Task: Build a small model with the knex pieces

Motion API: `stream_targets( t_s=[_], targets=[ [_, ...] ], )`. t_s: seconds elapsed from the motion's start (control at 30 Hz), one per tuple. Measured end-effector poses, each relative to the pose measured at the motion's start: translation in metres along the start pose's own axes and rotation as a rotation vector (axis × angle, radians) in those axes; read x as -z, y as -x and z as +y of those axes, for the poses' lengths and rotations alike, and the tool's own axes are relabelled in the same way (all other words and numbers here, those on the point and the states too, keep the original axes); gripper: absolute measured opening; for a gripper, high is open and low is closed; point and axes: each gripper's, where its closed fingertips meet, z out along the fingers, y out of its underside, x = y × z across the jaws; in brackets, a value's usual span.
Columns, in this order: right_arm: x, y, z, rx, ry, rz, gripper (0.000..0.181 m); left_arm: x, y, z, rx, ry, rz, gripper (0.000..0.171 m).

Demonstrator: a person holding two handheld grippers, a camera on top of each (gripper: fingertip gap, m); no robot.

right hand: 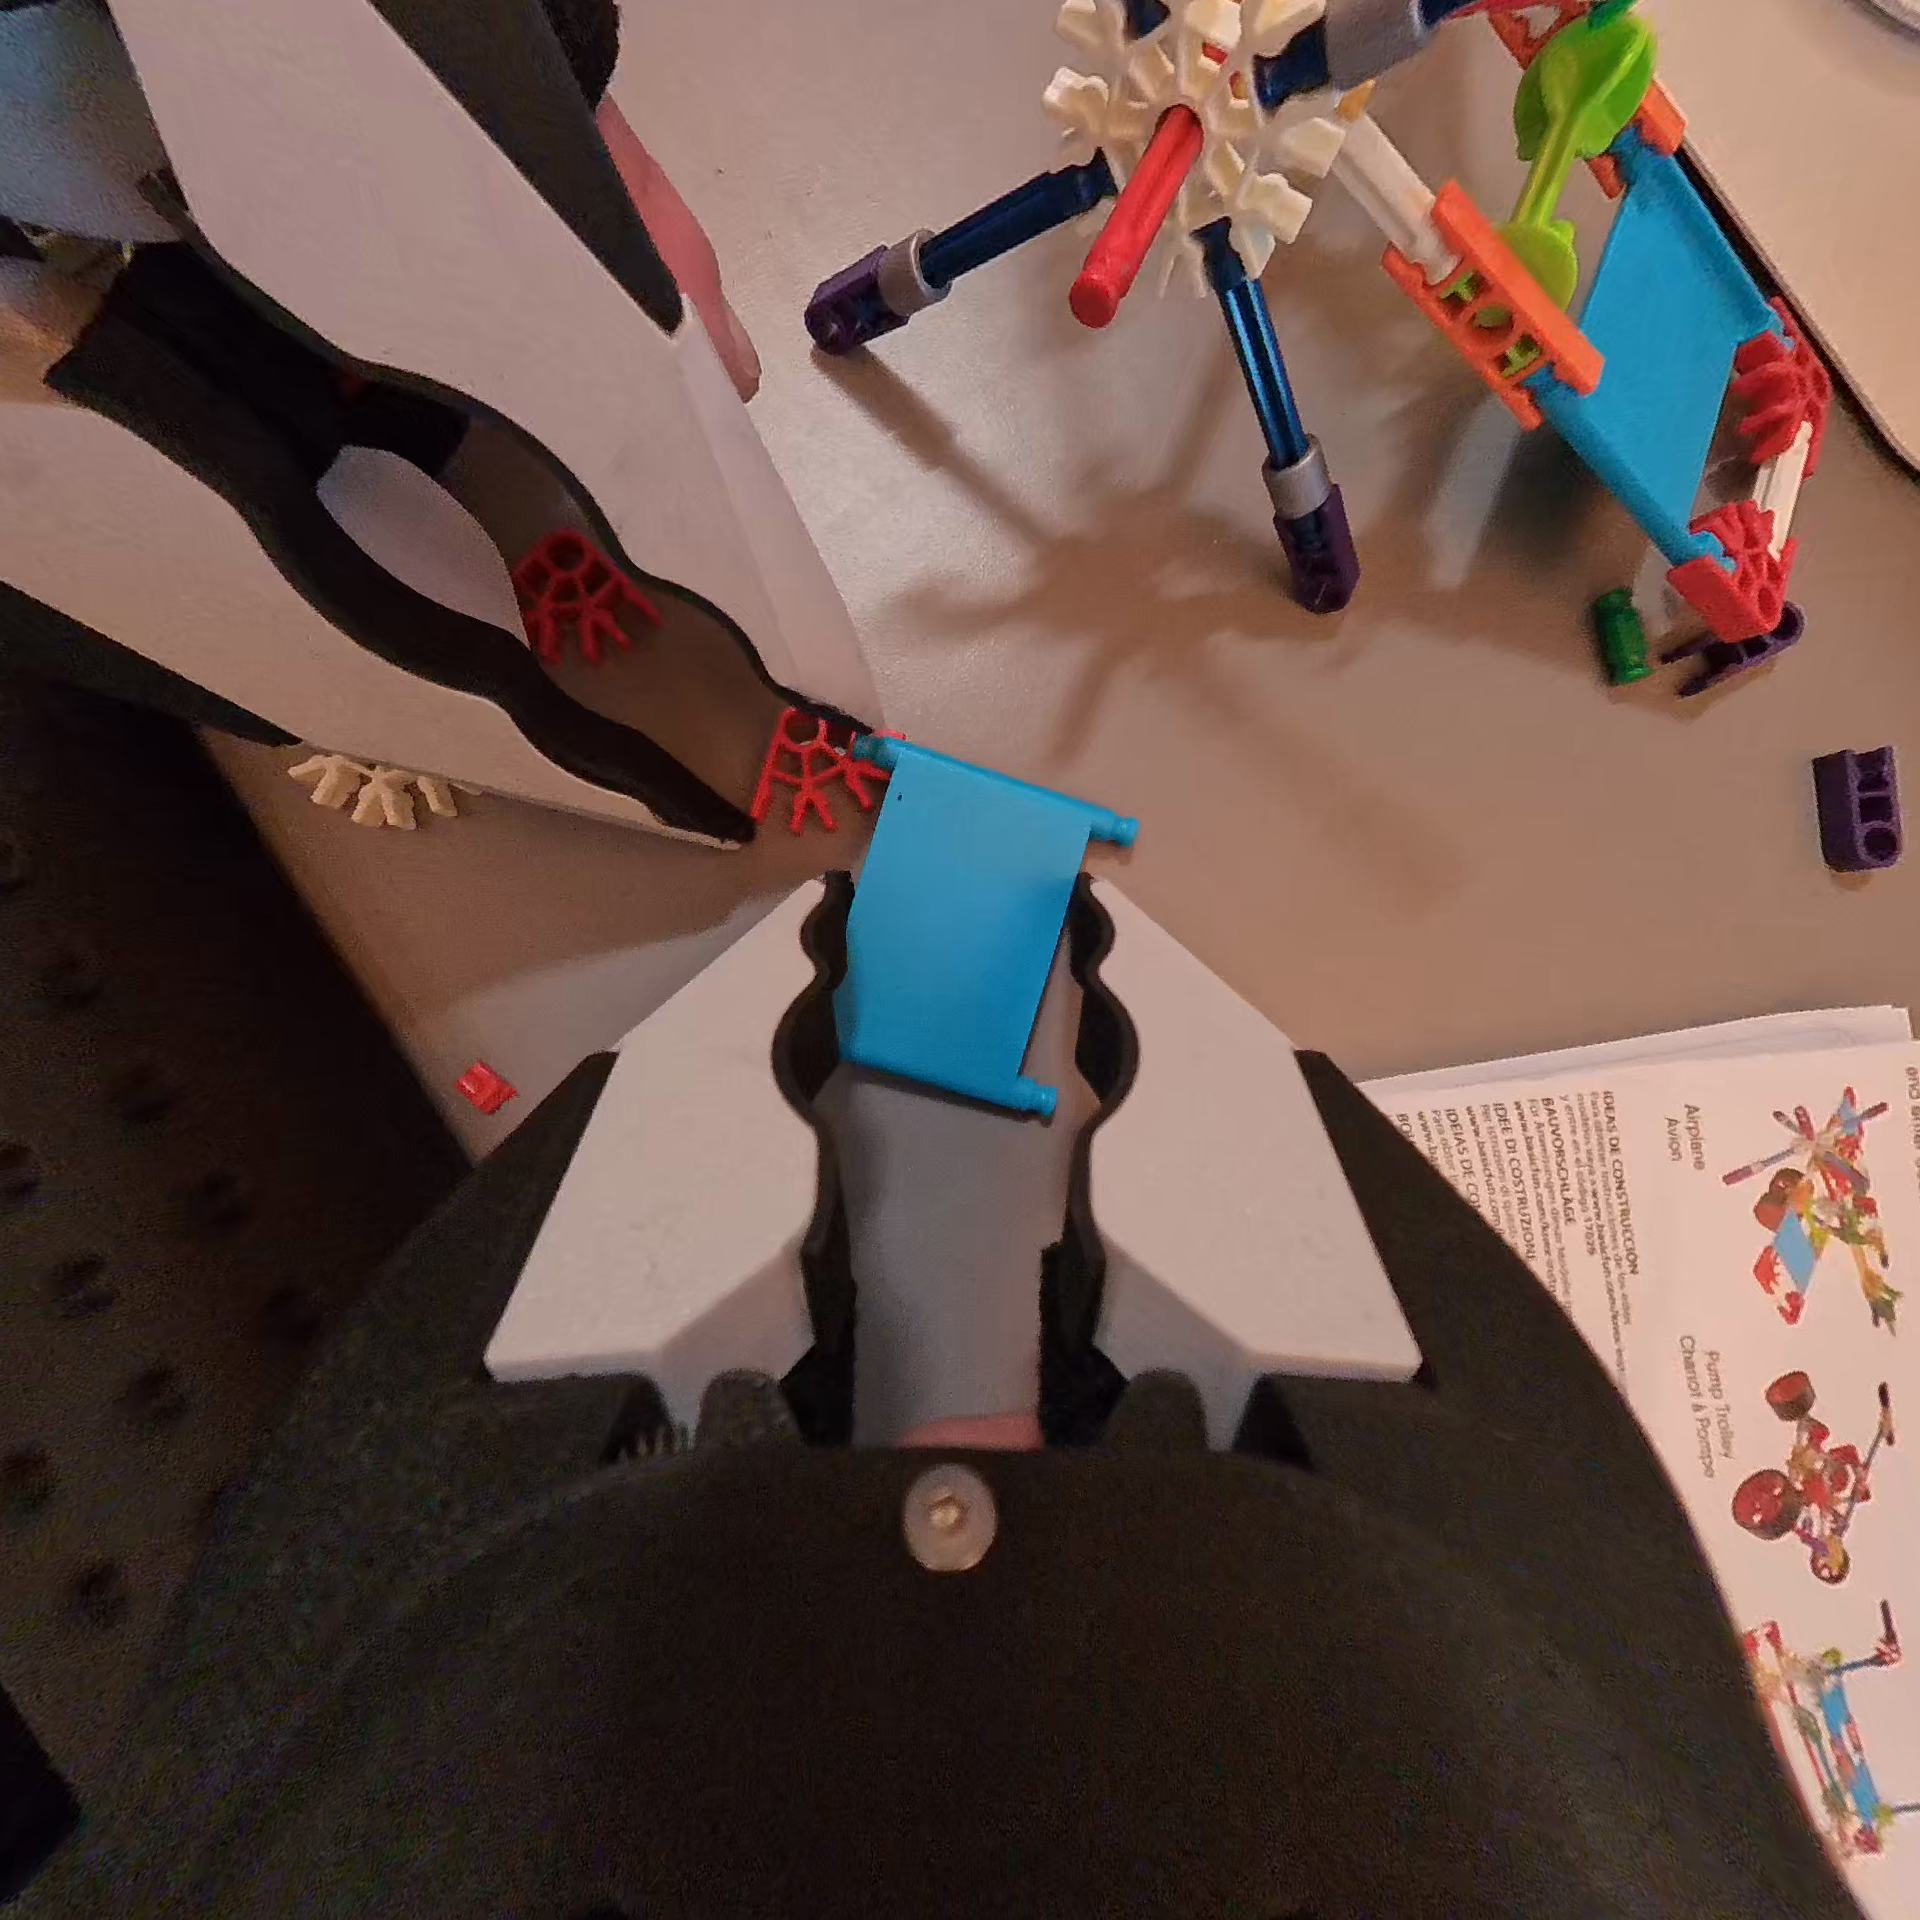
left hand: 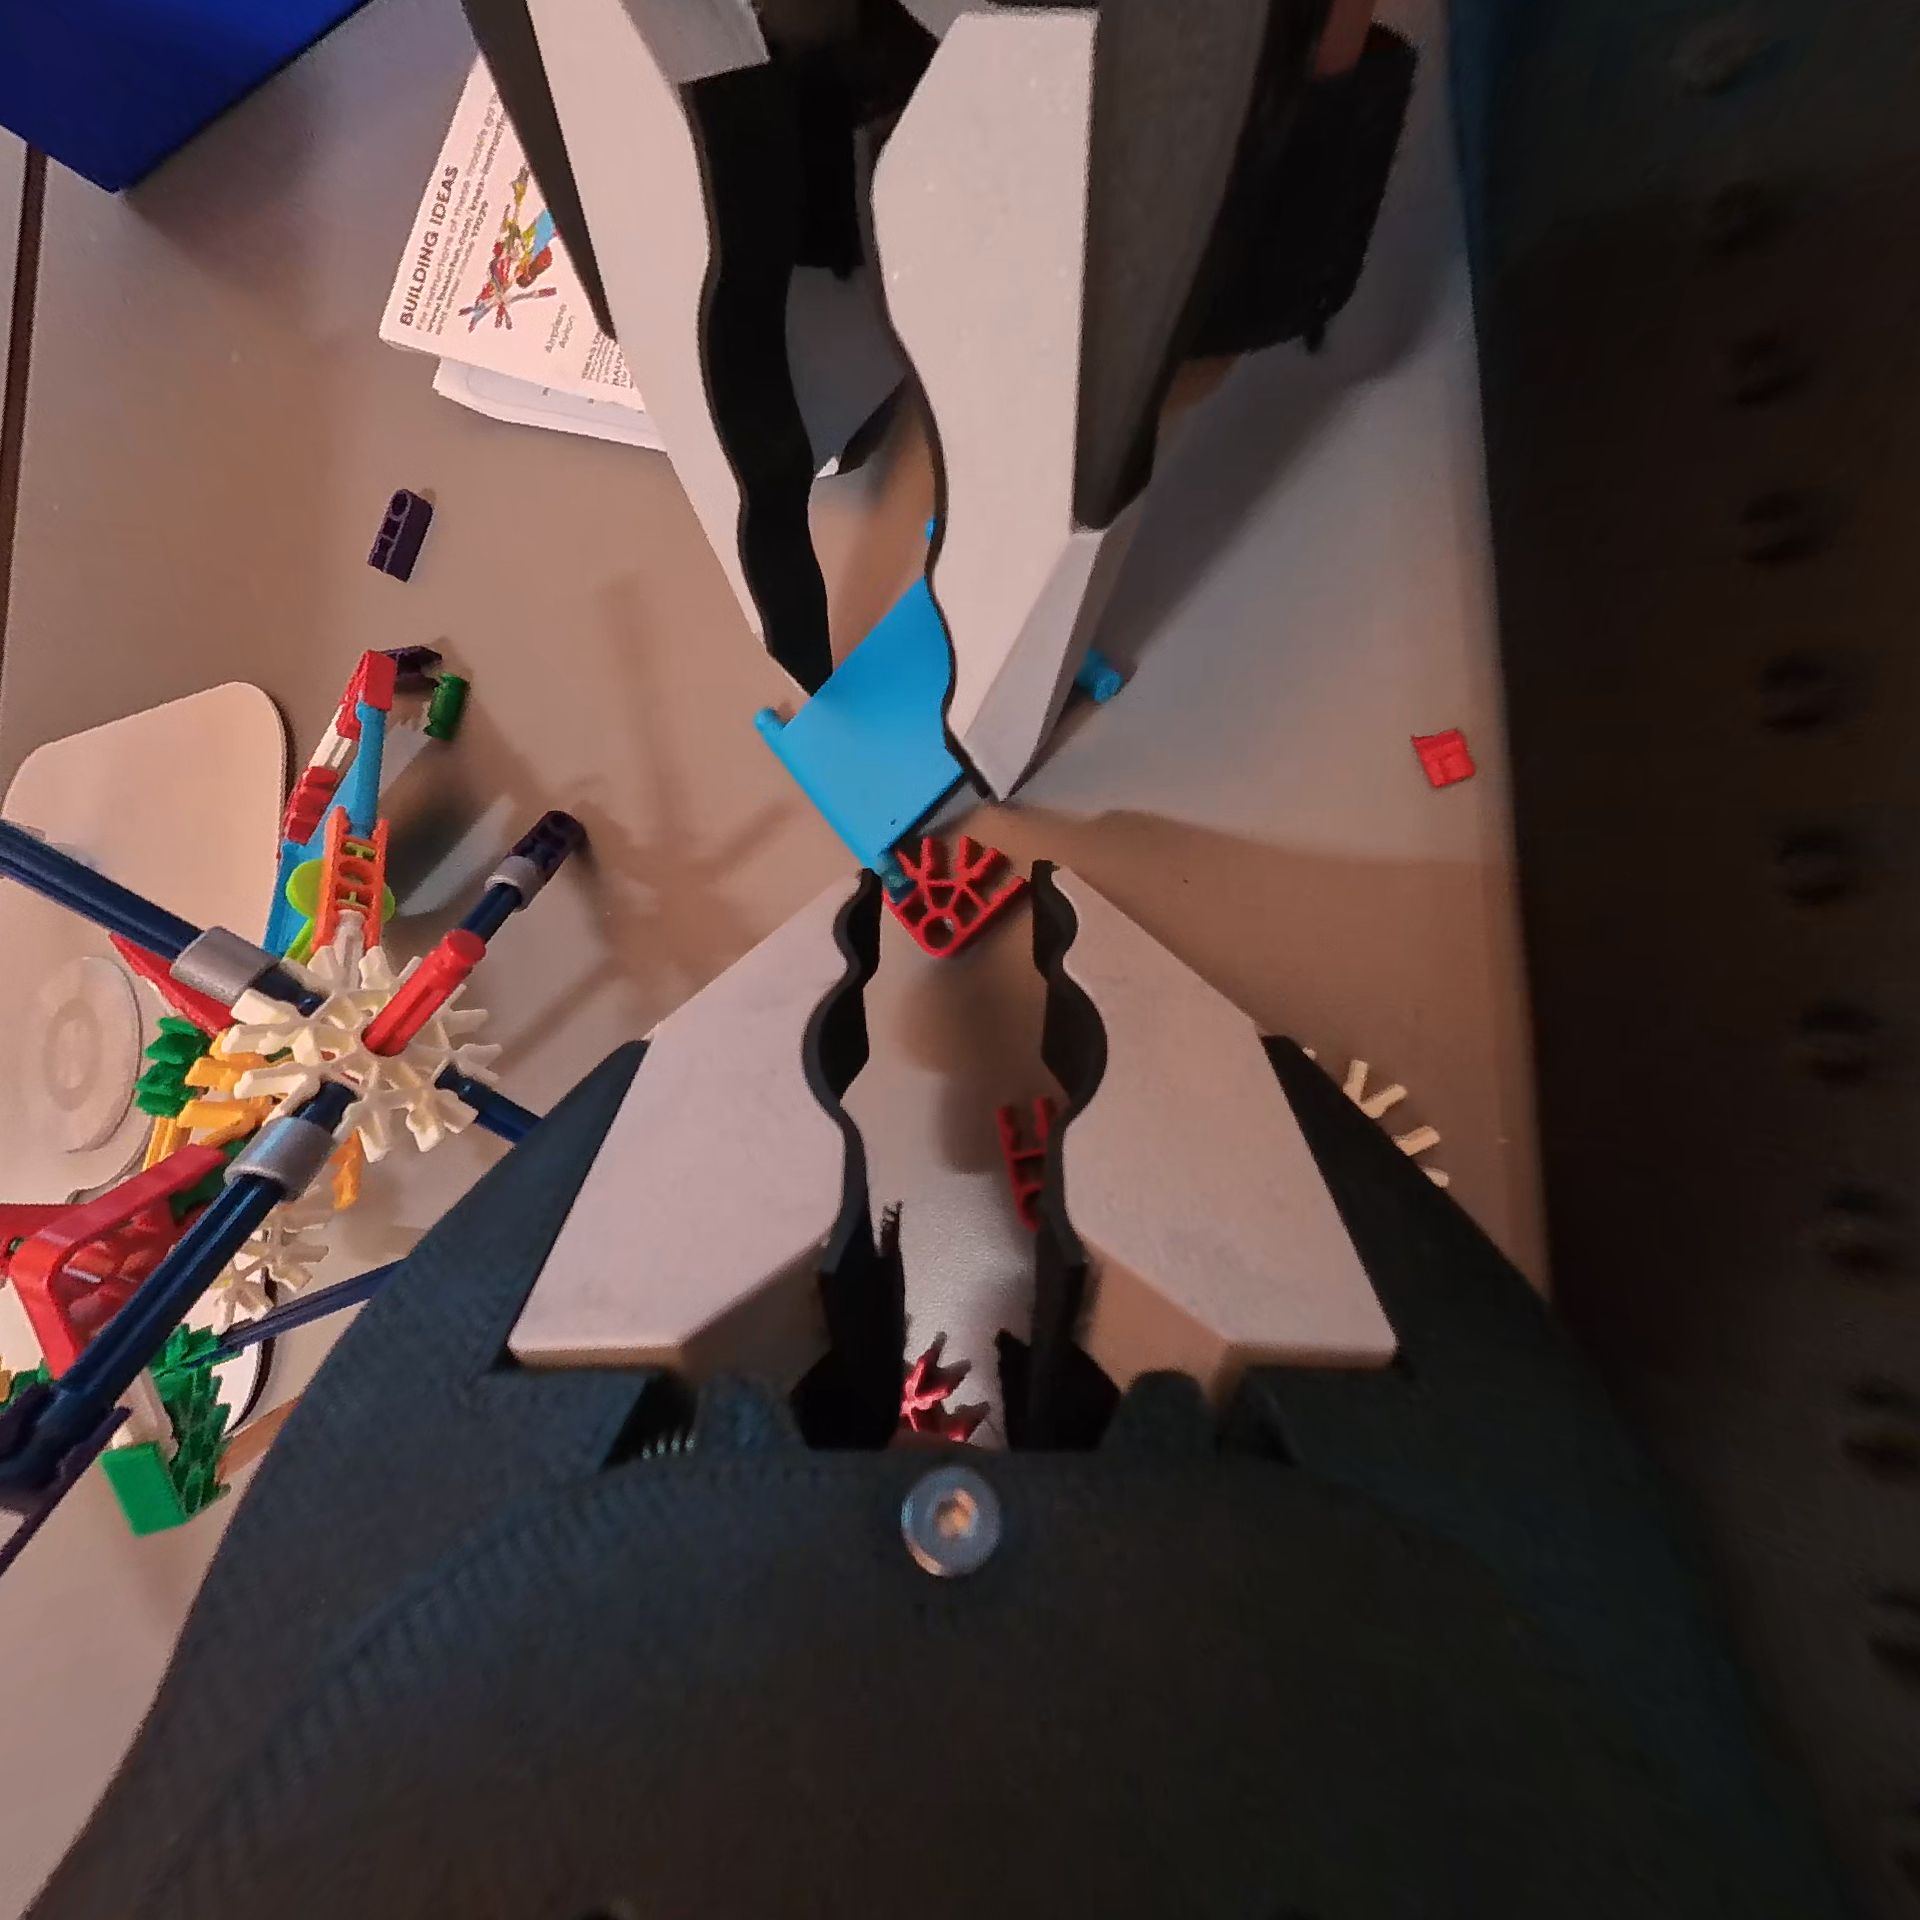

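My left gripper (left hand: 953, 878) is shut on a small red fan-shaped connector (left hand: 951, 899) at its fingertips, low over the grey table. My right gripper (right hand: 956, 888) is shut on a flat light-blue panel (right hand: 956, 956) with pegs at its corners. The two grippers meet tip to tip. A corner peg of the blue panel (left hand: 878, 727) touches the red connector (right hand: 816, 774). In the left wrist view the right gripper (left hand: 899, 727) comes in from the top. In the right wrist view the left gripper (right hand: 784, 774) comes in from the upper left.
A colourful rod-and-connector model (left hand: 312, 1018) (right hand: 1455, 260) stands nearby. Loose on the table lie a second red connector (right hand: 577, 592), a white snowflake connector (right hand: 374, 790), a purple piece (right hand: 1860, 805) and a tiny red piece (left hand: 1444, 758). Instruction sheets (right hand: 1714, 1351) lie beside my right gripper. A dark perforated surface (left hand: 1714, 935) borders the table. The grippers are tip to tip, or close to it. The tiny red piece (left hand: 1444, 758) lies around 7 cm away from my left fingertips. Seen from the right wrist view (right hand: 487, 1085) as well.
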Motion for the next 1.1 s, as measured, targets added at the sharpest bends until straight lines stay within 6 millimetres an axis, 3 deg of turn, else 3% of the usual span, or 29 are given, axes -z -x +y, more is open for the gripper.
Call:
stream_targets(
  t_s=[0.17, 0.33, 0.37, 0.67, 0.83, 0.97, 1.1],
  targets=[
    [0.01, -0.006, -0.008, 0.026, -0.037, 0.023, 0.049, 0.001, 0.001, 0.0, -0.012, 0.003, -0.011, 0.03],
    [0.007, -0.007, -0.029, 0.082, -0.123, -0.017, 0.002, 0.0, 0.0, 0.0, -0.006, -0.003, 0.001, 0.026],
    [0.003, -0.006, -0.029, 0.088, -0.114, -0.029, 0.0, 0.0, -0.001, 0.0, -0.004, -0.003, 0.001, 0.025],
    [-0.014, -0.002, -0.019, 0.15, -0.071, -0.06, 0.0, -0.003, -0.003, -0.003, 0.0, -0.011, 0.007, 0.018],
    [0.006, -0.005, -0.027, 0.157, -0.13, -0.047, 0.0, -0.003, 0.0, -0.003, -0.028, -0.004, -0.017, 0.021],
    [0.018, 0.006, -0.016, 0.153, -0.099, -0.103, 0.0, -0.002, 0.0, -0.005, -0.047, -0.005, -0.016, 0.026],
    [0.015, 0.007, -0.003, 0.152, -0.057, -0.113, 0.0, -0.002, -0.002, -0.019, -0.088, -0.051, -0.025, 0.024]
  ],
)
